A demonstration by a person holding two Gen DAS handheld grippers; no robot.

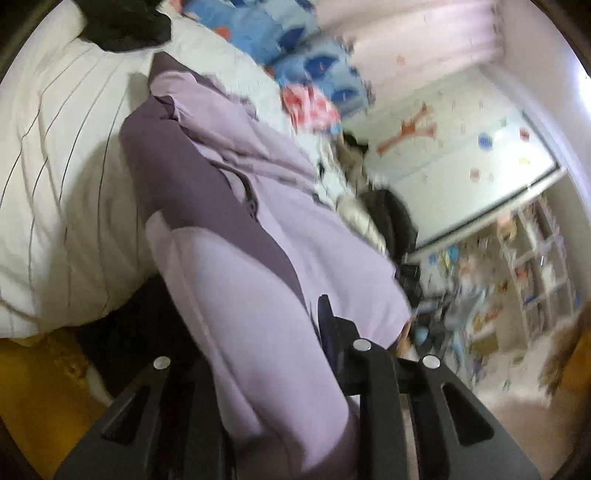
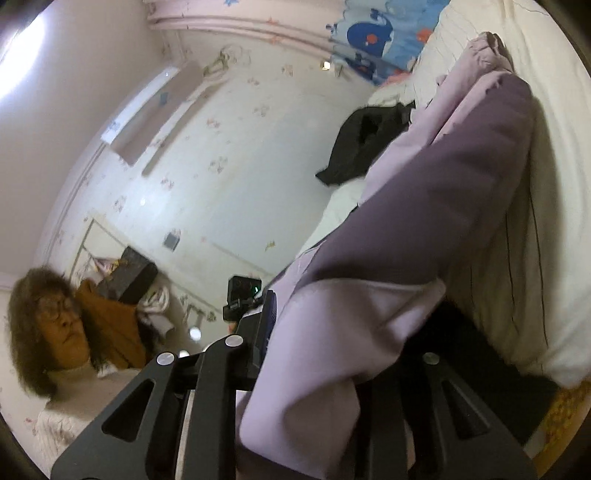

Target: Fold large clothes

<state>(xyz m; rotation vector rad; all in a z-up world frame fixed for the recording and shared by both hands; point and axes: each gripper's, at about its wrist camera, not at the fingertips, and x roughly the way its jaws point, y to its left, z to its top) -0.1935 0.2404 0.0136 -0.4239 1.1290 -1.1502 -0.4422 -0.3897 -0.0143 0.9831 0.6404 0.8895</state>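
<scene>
You have a black garment [image 1: 125, 24] on the striped bedding [image 1: 66, 155], whale-print quilt [image 2: 380, 40] behind, cluttered shelves [image 1: 535, 266] nearby.

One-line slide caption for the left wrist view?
Left gripper shut on lilac-and-purple garment, lifting it above the striped white bedding.

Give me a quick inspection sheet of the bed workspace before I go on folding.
Surface: white pinstriped bedding, rumpled.
Job's things: two-tone purple garment, lilac and dark purple, draped across the bed and gathered into both grippers.
Clutter: black garment on the bed; blue whale-print fabric beyond it.
Grippers: left gripper and right gripper each clamp a bunch of the garment.
Cables: nothing seen.
Surroundings: patterned wall; cluttered white shelves; a person in an orange top.
</scene>
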